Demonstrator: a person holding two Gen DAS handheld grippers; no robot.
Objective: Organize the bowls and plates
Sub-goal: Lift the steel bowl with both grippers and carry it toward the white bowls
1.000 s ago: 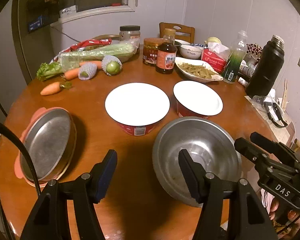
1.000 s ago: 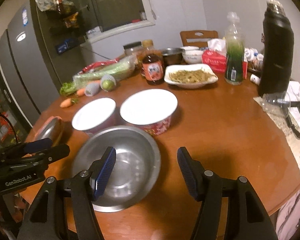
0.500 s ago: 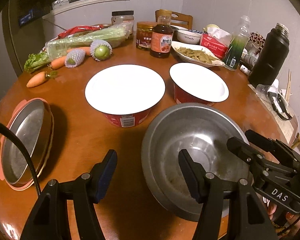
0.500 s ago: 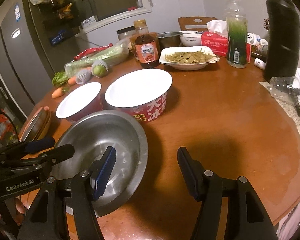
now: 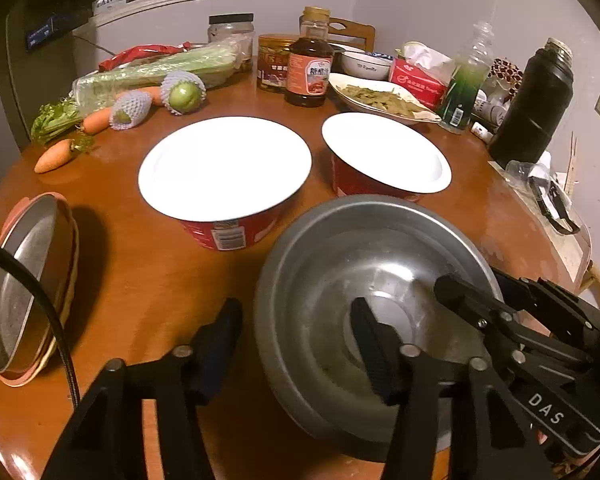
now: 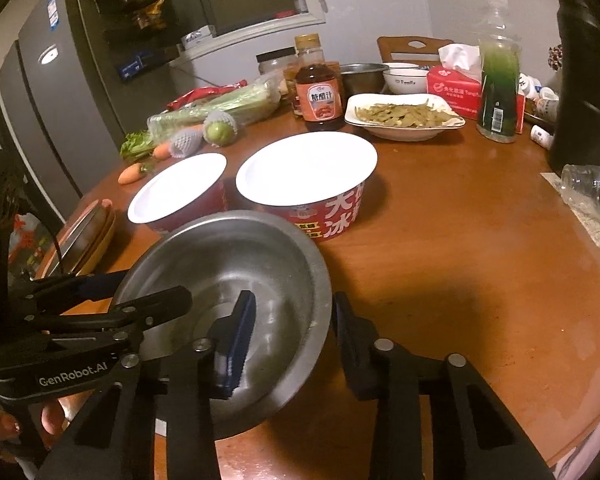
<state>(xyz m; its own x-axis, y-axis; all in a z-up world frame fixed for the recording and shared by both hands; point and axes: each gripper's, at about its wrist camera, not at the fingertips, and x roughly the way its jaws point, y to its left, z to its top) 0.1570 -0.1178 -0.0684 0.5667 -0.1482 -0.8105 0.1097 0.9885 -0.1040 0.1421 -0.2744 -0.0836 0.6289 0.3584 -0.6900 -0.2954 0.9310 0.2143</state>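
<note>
As left claw (image 5: 296,308) and right claw (image 6: 292,300), just closing, straddle steel bowl (image 5: 340,260) — neither gripping | round wooden table (image 5: 160,280) | fridge (image 6: 32,120) behind

A round wooden table (image 5: 148,276) carries the clutter. Along its far left lie 2 carrots (image 5: 54,156), a wrapped bunch of celery (image 5: 156,74) and a green fruit in a foam net (image 5: 184,94). A brown sauce bottle (image 5: 309,70) stands near the back, with a lidded jar (image 5: 231,32) behind it. To the right are a red tissue box (image 5: 418,78), a green-liquid bottle (image 5: 462,88) and a black flask (image 5: 534,100) (tallest thing there). A grey fridge (image 6: 48,112) stands beyond the table.
</note>
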